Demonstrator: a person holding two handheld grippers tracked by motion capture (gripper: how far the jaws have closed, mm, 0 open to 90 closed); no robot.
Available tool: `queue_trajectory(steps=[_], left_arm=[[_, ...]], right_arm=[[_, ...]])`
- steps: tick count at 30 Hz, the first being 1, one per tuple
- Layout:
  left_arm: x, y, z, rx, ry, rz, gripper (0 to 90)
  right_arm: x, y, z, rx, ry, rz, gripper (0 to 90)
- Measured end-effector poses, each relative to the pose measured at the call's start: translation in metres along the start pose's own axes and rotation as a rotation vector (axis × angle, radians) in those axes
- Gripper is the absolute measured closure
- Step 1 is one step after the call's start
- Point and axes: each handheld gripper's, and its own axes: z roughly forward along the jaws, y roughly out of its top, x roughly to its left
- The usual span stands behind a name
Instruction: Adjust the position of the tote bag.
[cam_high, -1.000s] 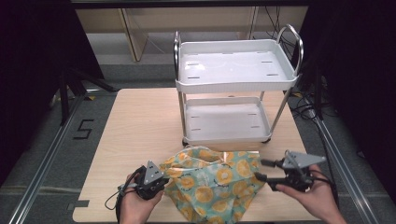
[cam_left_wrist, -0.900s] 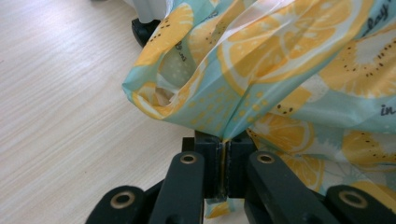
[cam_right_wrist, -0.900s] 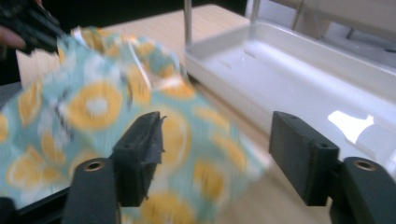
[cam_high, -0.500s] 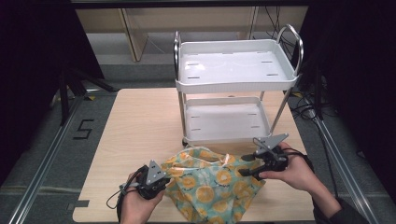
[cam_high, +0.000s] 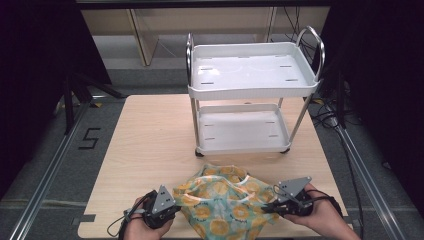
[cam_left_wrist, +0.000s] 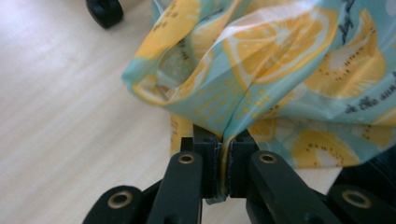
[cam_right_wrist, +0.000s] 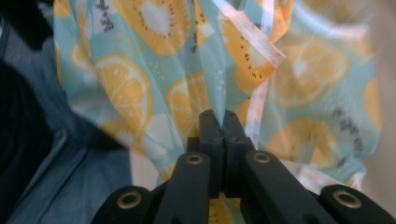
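A crumpled plastic bag printed with lemon and kiwi slices on pale blue lies at the near edge of the wooden bench, between the person's two hands. The left tongs are closed on the bag's left edge; the left gripper view shows a fold of the film pinched tight between the black jaws, the rest of the bag bulging up beyond them. The right tongs have just been closing and now clamp the bag's right side; in the right gripper view the jaws meet on the printed film beside a pale zip strip. Both hands rest low at the bench's front, each gripper topped by a grey three-cornered plate. Just behind the bag stands a white two-tier trolley on small black castors, its chrome handles rising at either end of the upper tray. A "5" is marked on the floor to the left of the bench.
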Motion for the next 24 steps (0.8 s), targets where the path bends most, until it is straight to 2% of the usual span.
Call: queue_trajectory(steps=[2, 3, 5, 6, 7, 8, 9, 10, 13, 14, 17, 18, 19, 21, 22, 23, 24], left_arm=[[-0.003, -0.003, 0.004, 0.026, -0.016, 0.010, 85.4], [-0.005, -0.004, 0.008, 0.038, -0.019, 0.014, 85.4], [-0.009, -0.007, 0.012, 0.073, -0.026, 0.033, 85.4], [-0.009, -0.009, 0.015, 0.080, -0.034, 0.027, 85.4], [-0.010, -0.011, 0.017, 0.081, -0.043, 0.021, 85.3], [-0.010, -0.013, 0.018, 0.089, -0.045, 0.012, 85.3], [-0.010, -0.014, 0.019, 0.085, -0.058, 0.003, 85.1], [-0.009, -0.015, 0.019, 0.085, -0.059, -0.001, 84.9], [-0.009, -0.012, 0.017, 0.084, -0.055, 0.011, 81.4], [-0.008, -0.012, 0.015, 0.079, -0.055, 0.009, 79.1], [-0.004, -0.009, 0.005, 0.047, -0.052, -0.007, 64.5], [-0.003, -0.007, -0.001, 0.038, -0.057, -0.002, 58.9], [-0.002, -0.006, -0.007, 0.023, -0.063, -0.005, 54.3], [0.000, -0.003, -0.021, -0.010, -0.072, -0.013, 47.9], [0.000, -0.002, -0.029, -0.015, -0.081, -0.030, 45.4], [0.003, 0.000, -0.036, -0.030, -0.094, -0.011, 42.6], [0.002, 0.001, -0.042, -0.064, -0.107, -0.045, 41.7]], right_arm=[[0.002, -0.007, 0.007, 0.032, 0.017, -0.003, 90.0], [0.005, -0.008, 0.008, 0.054, 0.014, 0.016, 90.0], [0.007, -0.009, 0.012, 0.072, 0.030, -0.014, 90.0], [0.008, -0.009, 0.013, 0.082, 0.031, -0.019, 90.0], [0.010, -0.010, 0.012, 0.096, 0.031, 0.005, 89.8], [0.009, -0.010, 0.014, 0.099, 0.038, -0.021, 89.3], [0.009, -0.011, 0.015, 0.097, 0.036, -0.019, 88.7], [0.010, -0.012, 0.015, 0.102, 0.036, 0.014, 87.4], [0.008, -0.010, 0.015, 0.091, 0.023, -0.018, 81.0], [0.009, -0.009, 0.013, 0.091, 0.011, -0.014, 79.1], [0.010, -0.005, 0.005, 0.026, -0.016, -0.013, 65.7], [0.011, -0.004, 0.001, 0.002, -0.031, 0.019, 62.8], [0.010, -0.001, -0.002, -0.029, -0.025, 0.001, 59.3], [0.010, 0.004, -0.010, -0.080, -0.040, 0.013, 52.7], [0.010, 0.006, -0.012, -0.096, -0.053, 0.023, 50.1], [0.008, 0.009, -0.015, -0.127, -0.064, 0.023, 47.6], [0.006, 0.012, -0.018, -0.158, -0.072, 0.036, 47.0]])
